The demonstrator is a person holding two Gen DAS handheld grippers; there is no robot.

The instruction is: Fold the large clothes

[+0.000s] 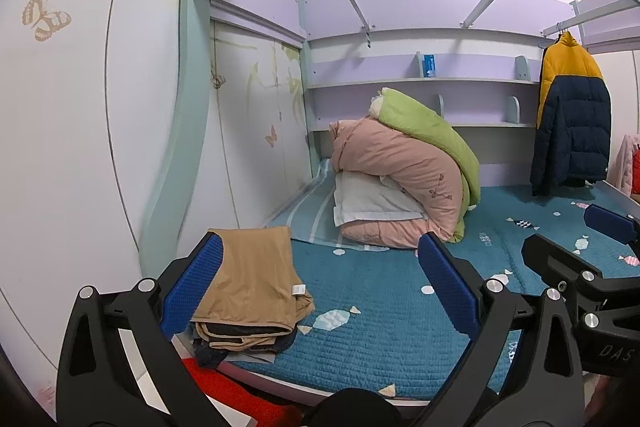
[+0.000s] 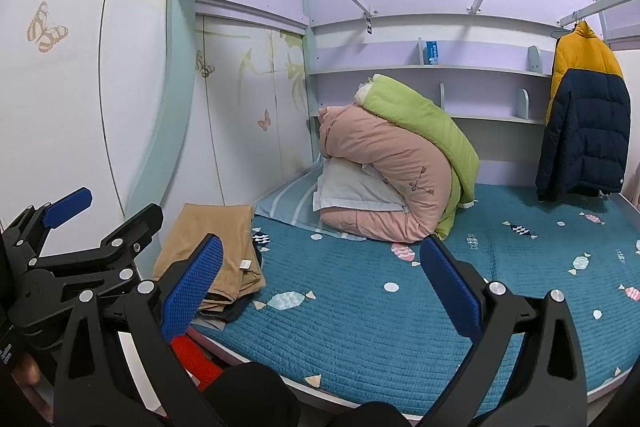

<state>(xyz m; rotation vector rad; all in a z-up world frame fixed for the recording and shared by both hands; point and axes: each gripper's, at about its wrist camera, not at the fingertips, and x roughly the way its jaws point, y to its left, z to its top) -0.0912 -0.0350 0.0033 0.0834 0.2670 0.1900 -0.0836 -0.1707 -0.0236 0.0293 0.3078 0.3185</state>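
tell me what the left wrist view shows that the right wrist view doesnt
Only the left wrist view shows pink and red clothing at the far right edge, and the right gripper from the side.

Only the right wrist view shows the left gripper from the side, jaws apart.

Both show the folded tan garment at the bed's near-left corner, the rolled pink and green quilts, the hanging yellow and navy jacket, and open, empty jaws.

This is a child's bedroom in a home. A bed (image 1: pixel 360 339) with a teal quilted cover printed with candies sits under a mint and lilac frame with built-in shelves (image 1: pixel 420 81), and butterfly decals (image 1: pixel 45 11) mark the white wardrobe panels. Rolled pink and green duvets (image 1: pixel 404 179) lie on the mattress, folded tan trousers (image 1: pixel 252 287) sit at its corner, and a yellow and navy puffer jacket (image 1: pixel 572 115) hangs from a rail.
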